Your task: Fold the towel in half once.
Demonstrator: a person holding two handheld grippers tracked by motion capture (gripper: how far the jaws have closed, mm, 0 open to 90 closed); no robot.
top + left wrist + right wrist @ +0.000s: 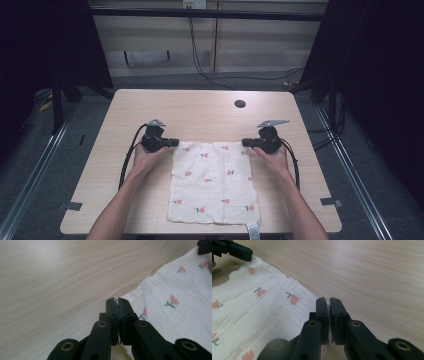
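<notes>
From the high view, a white cloth [212,182] printed with small red flowers lies flat on the near half of a light wooden table [200,107], its near edge at the table's front edge, where a small tag hangs over. The left gripper [172,143] sits at the cloth's far left corner and the right gripper [246,142] at its far right corner, each held low in a hand, jaws pointing inward toward one another. A dark round hole [240,104] sits in the tabletop beyond the right gripper.

In the left gripper view, the left gripper [116,300] has its jaws pressed together, and a thin white sliver of fabric shows at the tips: it pinches the corner of the cloth [180,315], which spreads away to the right. The tip of the other gripper shows at the top right.

In the right gripper view, the right gripper [328,299] is likewise closed to a hairline gap, with the cloth [262,320] running up to the jaws from the left; a white edge seems caught between them.

My reading is that both far corners are now gripped, so the grasping step is done. The next move probably calls for lifting both corners together, evenly, and carrying them toward the near edge to fold the cloth, keeping it taut so neither corner slips.
</notes>
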